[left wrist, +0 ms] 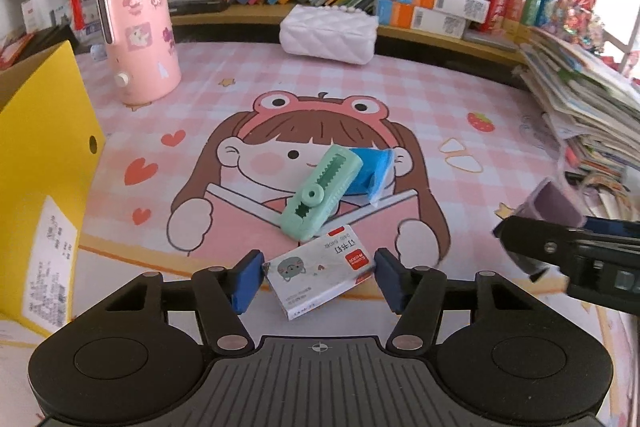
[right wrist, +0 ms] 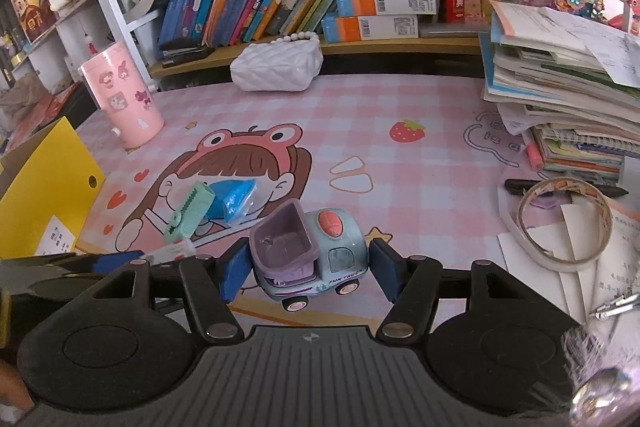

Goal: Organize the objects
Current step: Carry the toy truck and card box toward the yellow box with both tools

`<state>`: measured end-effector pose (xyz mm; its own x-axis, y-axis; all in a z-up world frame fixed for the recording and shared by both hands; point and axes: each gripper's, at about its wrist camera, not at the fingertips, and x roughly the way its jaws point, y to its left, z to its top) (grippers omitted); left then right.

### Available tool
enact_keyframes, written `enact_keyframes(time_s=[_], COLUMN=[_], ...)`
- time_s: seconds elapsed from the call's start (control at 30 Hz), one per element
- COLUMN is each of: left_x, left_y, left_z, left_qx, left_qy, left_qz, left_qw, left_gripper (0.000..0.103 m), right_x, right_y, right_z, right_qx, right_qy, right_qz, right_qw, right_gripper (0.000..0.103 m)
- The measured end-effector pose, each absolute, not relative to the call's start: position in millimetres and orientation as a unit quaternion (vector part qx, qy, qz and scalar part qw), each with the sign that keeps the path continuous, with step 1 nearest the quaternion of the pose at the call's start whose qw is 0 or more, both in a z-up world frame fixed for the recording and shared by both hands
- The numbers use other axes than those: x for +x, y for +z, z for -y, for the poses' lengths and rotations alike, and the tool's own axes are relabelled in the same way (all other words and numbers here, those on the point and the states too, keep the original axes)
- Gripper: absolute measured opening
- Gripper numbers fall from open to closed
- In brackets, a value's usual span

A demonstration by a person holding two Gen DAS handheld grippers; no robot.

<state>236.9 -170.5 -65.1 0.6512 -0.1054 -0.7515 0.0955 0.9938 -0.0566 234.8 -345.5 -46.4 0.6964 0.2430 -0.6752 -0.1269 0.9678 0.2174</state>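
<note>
While straddling the staple box (left wrist: 318, 277) near the mat's (left wrist: 280, 87) front edge, left gripper (left wrist: 318, 281) not quite clamped, pads just off it. Right gripper (right wrist: 308, 269) apparently clasping truck (right wrist: 310, 253). Next: squeeze, lift, carry left to yellow bin (left wrist: 36, 155).

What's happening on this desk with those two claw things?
A person is tidying a cluttered desk with a handheld claw in each hand. The left claw sits around a small white staple box lying on the pink desk mat, its pads right at the box's ends. The right claw has a toy dump truck between its pads. A green utility knife and a blue packet lie on the mat.
</note>
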Motion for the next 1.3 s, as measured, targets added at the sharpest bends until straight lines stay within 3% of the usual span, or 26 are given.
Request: enact_keyframes(time_s=[0.43, 1.3], left_x=[185, 85], left_y=[-43, -25], left_z=[132, -1], left_qx=[-0.012, -0.048], left_qy=[-0.077, -0.057], left_qz=[-0.392, -0.371], left_qw=[0.917, 0.926], left_gripper=[0.059, 0.059], right_x=[199, 106], right_y=[-51, -27], right_z=[308, 177], right_qx=[0.046, 0.006], right_qy=[0.096, 0.123], right_qz=[-0.418, -0.395], right_qw=[0.902, 0.91], right_gripper=[0.061, 0.061])
